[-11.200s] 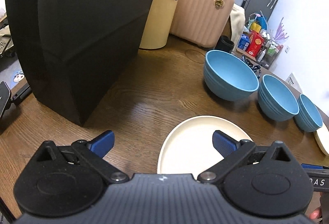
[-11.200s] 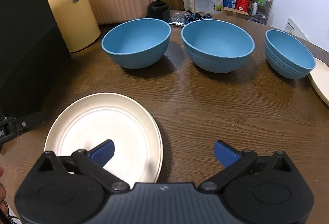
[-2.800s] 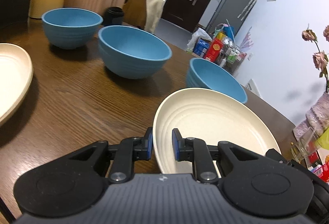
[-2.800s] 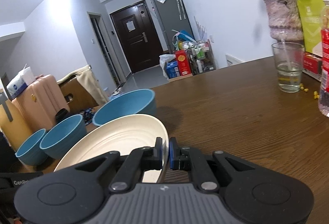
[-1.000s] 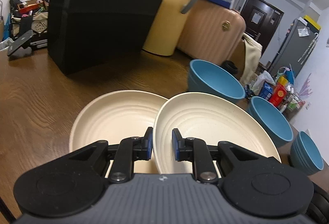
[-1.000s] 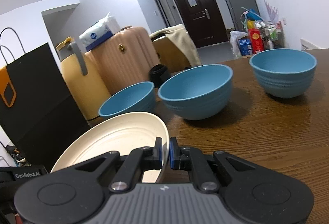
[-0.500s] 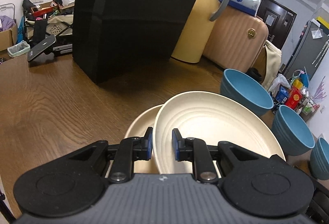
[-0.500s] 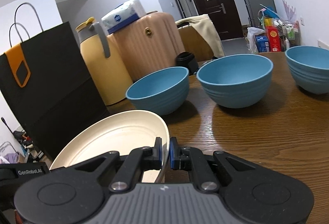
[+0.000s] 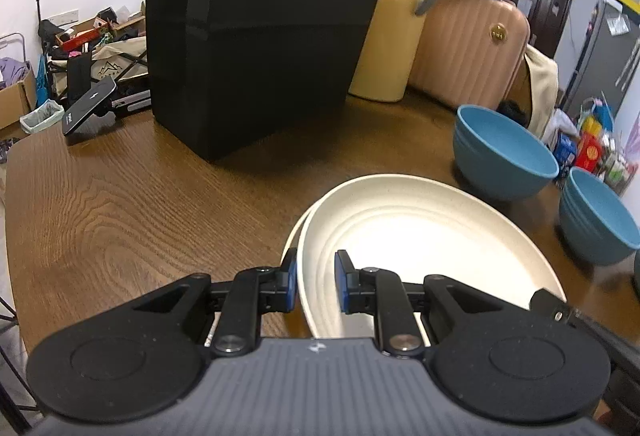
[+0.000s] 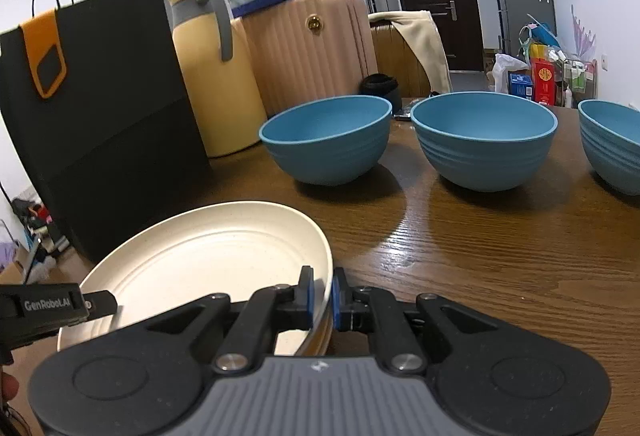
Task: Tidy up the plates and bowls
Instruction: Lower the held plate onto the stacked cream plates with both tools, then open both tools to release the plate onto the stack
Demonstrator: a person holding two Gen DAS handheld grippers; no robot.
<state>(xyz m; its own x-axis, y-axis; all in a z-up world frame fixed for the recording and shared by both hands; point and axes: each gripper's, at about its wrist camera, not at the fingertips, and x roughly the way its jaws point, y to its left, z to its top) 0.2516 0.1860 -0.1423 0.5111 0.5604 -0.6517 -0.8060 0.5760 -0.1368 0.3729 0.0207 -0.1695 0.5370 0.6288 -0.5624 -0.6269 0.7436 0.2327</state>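
Note:
A cream plate [image 9: 420,236] is held by both grippers just over a second cream plate, whose rim [image 9: 298,232] shows at its left edge. My left gripper [image 9: 316,282] is shut on the near rim of the top plate. My right gripper [image 10: 322,296] is shut on the same plate's right rim [image 10: 224,256]. Three blue bowls stand in a row behind: one [image 10: 328,139], a second [image 10: 484,139] and a third [image 10: 612,143] at the right edge. Two of them show in the left wrist view [image 9: 500,151] [image 9: 596,215].
A black paper bag [image 9: 256,23] stands on the wooden table [image 9: 120,203] left of the plates. A yellow jug [image 10: 216,75] and a pink suitcase [image 10: 312,55] stand behind the bowls. A phone stand [image 9: 88,107] sits at the table's far left.
Both grippers have carried the plate from the right end of the table leftwards, past the bowls. It now sits almost squarely over the second plate and lower than half a second ago.

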